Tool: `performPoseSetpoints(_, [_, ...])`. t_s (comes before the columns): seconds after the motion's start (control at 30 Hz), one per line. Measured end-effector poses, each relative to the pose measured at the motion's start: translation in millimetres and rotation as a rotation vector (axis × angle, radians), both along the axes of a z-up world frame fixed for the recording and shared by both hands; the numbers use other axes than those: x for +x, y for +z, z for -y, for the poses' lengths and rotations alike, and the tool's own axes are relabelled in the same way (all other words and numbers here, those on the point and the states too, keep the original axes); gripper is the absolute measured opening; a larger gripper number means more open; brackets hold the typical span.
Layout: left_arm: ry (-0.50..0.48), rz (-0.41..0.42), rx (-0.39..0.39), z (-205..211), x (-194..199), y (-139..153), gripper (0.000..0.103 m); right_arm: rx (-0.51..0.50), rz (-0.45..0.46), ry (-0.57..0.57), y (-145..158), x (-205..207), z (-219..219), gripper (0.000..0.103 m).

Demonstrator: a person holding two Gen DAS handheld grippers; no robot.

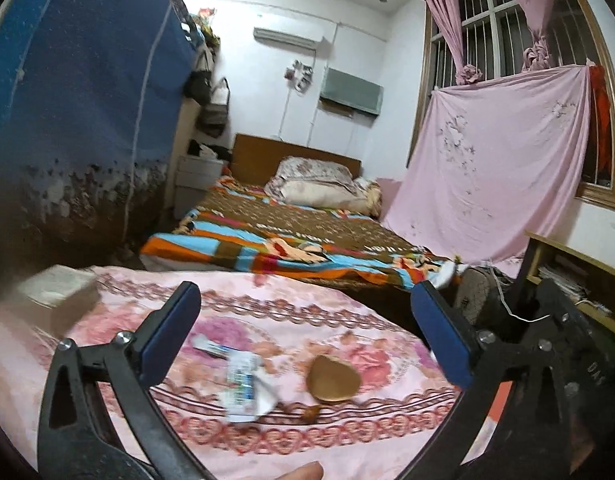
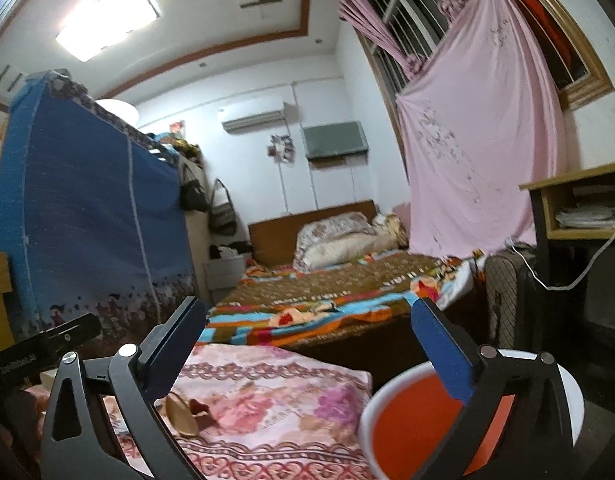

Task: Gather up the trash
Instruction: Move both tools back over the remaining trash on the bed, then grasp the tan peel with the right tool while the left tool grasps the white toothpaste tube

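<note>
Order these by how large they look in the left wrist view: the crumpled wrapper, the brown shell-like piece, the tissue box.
1. Tissue box, though partly blurred at the edge.
2. Crumpled wrapper and brown shell-like piece look about alike; I would not rank them.

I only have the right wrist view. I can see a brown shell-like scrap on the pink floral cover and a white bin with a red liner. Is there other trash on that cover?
Observer: Yes. The left wrist view shows a crumpled white and blue wrapper lying left of the brown scrap.
Operator: Is the left gripper holding anything?
Observer: No. The left gripper is open, fingers apart above both pieces.
Operator: Anything else there?
Observer: A tissue box sits at the cover's far left edge.
</note>
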State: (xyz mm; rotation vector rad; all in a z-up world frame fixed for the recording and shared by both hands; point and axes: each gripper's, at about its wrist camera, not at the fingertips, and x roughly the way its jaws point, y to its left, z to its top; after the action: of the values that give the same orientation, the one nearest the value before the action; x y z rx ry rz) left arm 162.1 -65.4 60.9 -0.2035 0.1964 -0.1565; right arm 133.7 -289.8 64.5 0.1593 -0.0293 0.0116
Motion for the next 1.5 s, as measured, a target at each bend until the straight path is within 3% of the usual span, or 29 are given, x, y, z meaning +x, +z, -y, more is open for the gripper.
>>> performPoseSetpoints(0.33, [0.107, 0.075, 0.026, -42, -19, -1, 0.092, -0.068, 0.099, 0.099, 5, -7, -37, 0.103])
performPoseSetpoints(0.53, [0.153, 0.100, 0.046, -56, -18, -4, 0.092, -0.118, 0.093, 0.174, 3, 7, -63, 0.103])
performPoseSetpoints(0.77, [0.167, 0.078, 0.035, -67, -15, -14, 0.092, -0.180, -0.006, 0.222, -4, 28, -81, 0.103])
performPoseSetpoints(0.93, [0.131, 0.025, 0.032, -66, -7, -16, 0.092, -0.146, -0.154, 0.246, -10, 54, -79, 0.103])
performPoseSetpoints(1.03, [0.097, -0.051, 0.040, -64, 5, -20, 0.091, -0.128, -0.258, 0.264, -16, 72, -76, 0.103])
performPoseSetpoints(1.17, [0.029, -0.162, 0.044, -60, 21, -30, 0.080, -0.119, -0.341, 0.288, -23, 85, -78, 0.090])
performPoseSetpoints(1.3, [-0.048, -0.254, 0.061, -51, 34, -38, 0.055, -0.125, -0.399, 0.305, -29, 92, -81, 0.086])
performPoseSetpoints(1.5, [-0.145, -0.380, 0.109, -33, 52, -50, 0.033, -0.138, -0.460, 0.330, -34, 99, -87, 0.078])
